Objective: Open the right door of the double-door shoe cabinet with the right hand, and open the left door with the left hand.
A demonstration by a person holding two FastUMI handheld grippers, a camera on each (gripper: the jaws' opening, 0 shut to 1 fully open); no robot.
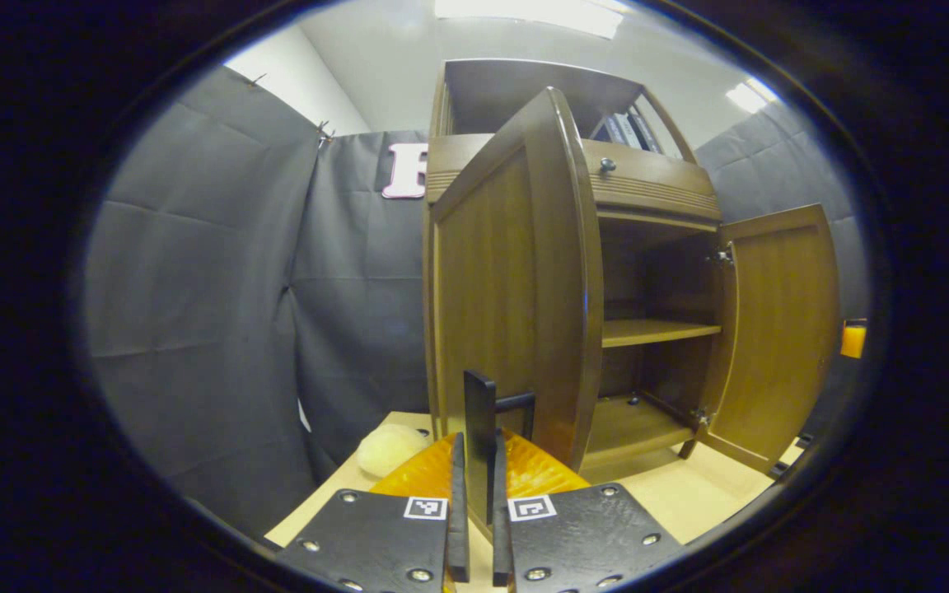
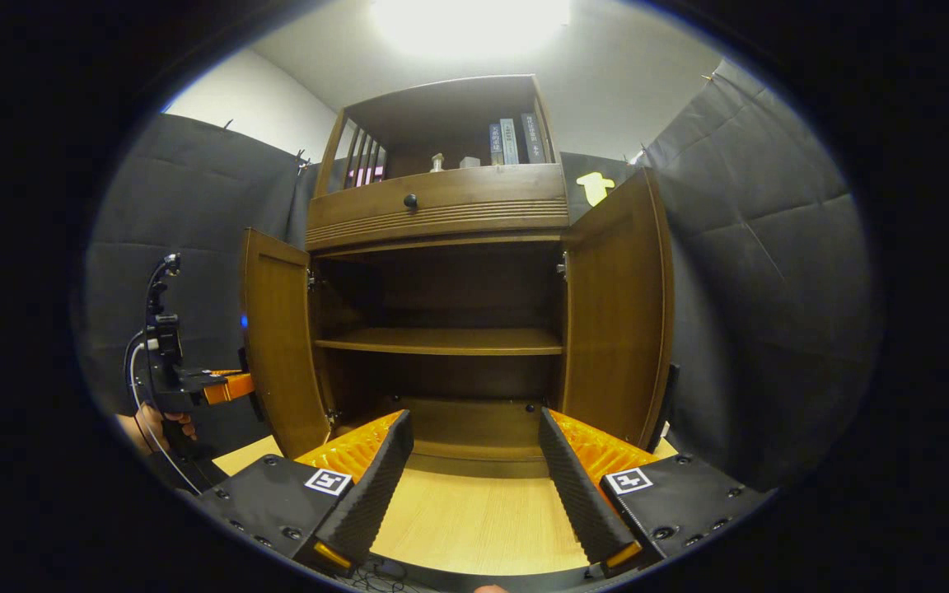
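We see brown wooden double-door shoe cabinet point(image 2: 441, 329) at 12 o'clock, both doors swung wide. Left hand-held gripper point(image 1: 479, 461) clamped on stiff black door handle point(image 1: 481, 428); right hand-held gripper point(image 2: 470, 486) apart. Rigid doors, hinges likely swing easy.

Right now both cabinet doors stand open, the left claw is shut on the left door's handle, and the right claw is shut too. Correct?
Not quite. In the right gripper view the right claw is open, its fingers spread wide and holding nothing. The rest stands: left door and right door are open, and the left claw is shut on the handle.
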